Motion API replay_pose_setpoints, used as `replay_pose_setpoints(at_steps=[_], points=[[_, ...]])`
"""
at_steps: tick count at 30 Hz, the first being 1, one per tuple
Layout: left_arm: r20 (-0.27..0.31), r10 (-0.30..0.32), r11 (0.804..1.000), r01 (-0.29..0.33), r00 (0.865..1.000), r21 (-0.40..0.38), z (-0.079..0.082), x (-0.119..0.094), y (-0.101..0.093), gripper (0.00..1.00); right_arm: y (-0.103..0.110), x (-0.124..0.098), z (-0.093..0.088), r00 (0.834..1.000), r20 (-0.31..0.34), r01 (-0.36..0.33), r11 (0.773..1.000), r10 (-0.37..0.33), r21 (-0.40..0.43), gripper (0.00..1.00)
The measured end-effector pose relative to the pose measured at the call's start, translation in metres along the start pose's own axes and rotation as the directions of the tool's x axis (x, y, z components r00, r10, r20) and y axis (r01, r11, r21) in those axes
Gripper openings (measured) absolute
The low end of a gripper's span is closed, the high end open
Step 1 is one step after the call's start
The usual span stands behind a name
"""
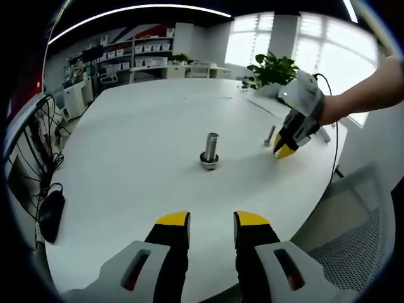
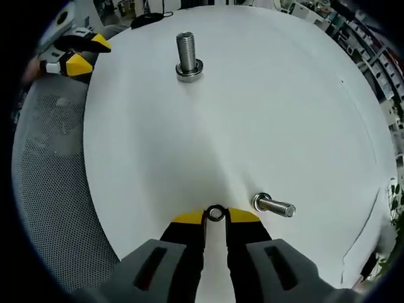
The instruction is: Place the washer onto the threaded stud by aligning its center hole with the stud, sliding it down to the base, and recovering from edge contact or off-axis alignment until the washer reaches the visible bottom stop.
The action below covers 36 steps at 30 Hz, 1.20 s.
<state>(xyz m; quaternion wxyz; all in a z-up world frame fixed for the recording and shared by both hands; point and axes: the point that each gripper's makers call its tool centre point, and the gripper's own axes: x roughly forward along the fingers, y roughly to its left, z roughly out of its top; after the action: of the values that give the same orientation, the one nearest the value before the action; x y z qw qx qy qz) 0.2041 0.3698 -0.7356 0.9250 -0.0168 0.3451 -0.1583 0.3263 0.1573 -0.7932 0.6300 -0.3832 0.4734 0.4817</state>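
Observation:
A threaded stud [image 1: 210, 149] stands upright on its round base at the middle of the white table [image 1: 139, 139]. My left gripper [image 1: 212, 221] hangs open near the table's front edge, with nothing between its yellow tips. My right gripper [image 1: 285, 149] reaches in from the right, tips down near the tabletop. In the right gripper view, my right gripper [image 2: 216, 216] is shut on a small metal washer [image 2: 216, 213], held low over the table [image 2: 284, 113]. The stud [image 2: 187, 53] stands far ahead of it. The left gripper [image 2: 79, 58] shows at the upper left.
A spare bolt [image 2: 273, 206] lies on its side just right of my right gripper's tips, and it is the bolt [image 1: 270, 135] beside that gripper. A grey mesh chair [image 2: 50, 164] stands against the table's edge. A black object [image 1: 50, 214] and cables sit at the left.

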Motion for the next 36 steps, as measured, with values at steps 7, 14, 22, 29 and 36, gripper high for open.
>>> replay_pose_setpoints(at_steps=[7, 14, 22, 29, 36], points=[[0.0, 0.0, 1.0, 0.0, 1.0, 0.0, 0.0, 0.0, 0.0, 0.26, -0.005, -0.008, -0.003, 1.0, 0.008, -0.004, 0.999, 0.004, 0.034, 0.14], [0.003, -0.002, 1.0, 0.002, 1.0, -0.002, 0.001, 0.0, 0.0, 0.26, -0.011, -0.017, -0.001, 1.0, 0.023, -0.001, 0.999, 0.0, 0.044, 0.14], [0.0, -0.006, 1.0, 0.006, 1.0, -0.005, 0.001, 0.0, -0.001, 0.26, -0.014, -0.026, 0.007, 0.999, 0.046, 0.002, 0.999, -0.004, 0.054, 0.14], [-0.005, -0.01, 1.0, 0.01, 1.0, -0.001, -0.001, 0.001, -0.001, 0.26, -0.021, -0.037, 0.014, 0.998, 0.066, 0.016, 0.998, -0.02, 0.061, 0.14], [0.0, -0.011, 1.0, 0.011, 1.0, -0.002, 0.0, 0.0, 0.0, 0.26, -0.026, -0.043, 0.015, 0.998, 0.062, 0.027, 0.998, -0.03, 0.048, 0.14]])
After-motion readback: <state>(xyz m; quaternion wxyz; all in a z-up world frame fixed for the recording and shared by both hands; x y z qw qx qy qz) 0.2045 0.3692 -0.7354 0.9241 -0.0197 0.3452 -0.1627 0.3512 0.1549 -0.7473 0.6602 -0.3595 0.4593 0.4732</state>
